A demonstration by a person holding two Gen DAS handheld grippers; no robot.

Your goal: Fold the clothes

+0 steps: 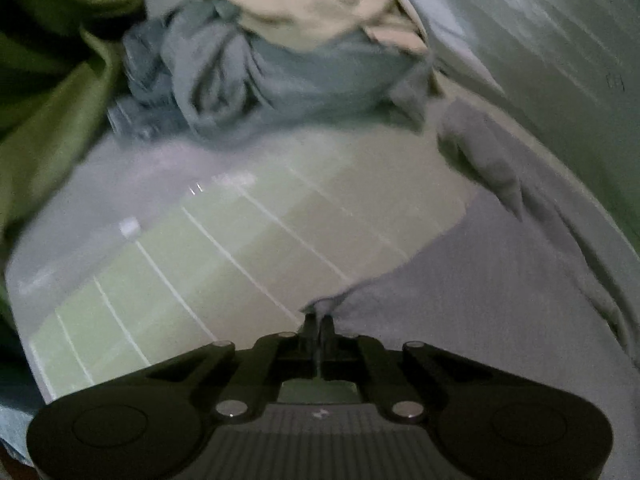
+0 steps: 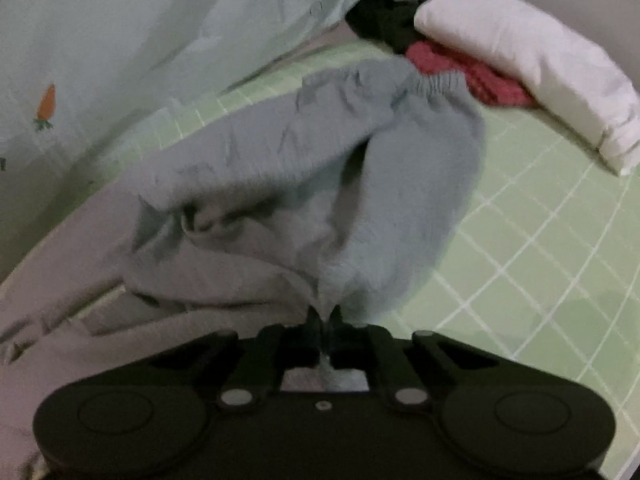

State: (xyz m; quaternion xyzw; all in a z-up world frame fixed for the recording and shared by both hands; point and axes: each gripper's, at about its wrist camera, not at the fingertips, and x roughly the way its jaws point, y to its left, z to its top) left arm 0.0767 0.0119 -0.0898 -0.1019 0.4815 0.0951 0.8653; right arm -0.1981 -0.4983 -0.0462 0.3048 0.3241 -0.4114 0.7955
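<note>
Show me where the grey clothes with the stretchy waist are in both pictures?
Left wrist view: the grey garment fills the lower right, its edge pinched in the left tongs.
Right wrist view: it fills the centre, elastic waistband at top, pinched in the right tongs.
Shared landmark: the green grid mat.

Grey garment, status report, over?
Left gripper and right gripper both shut on grey garment. Lifted over green mat. Clothes pile beyond.

Two claws (image 1: 319, 320) (image 2: 325, 314), one grey garment (image 2: 360, 184), one white pillow (image 2: 532, 64).
</note>
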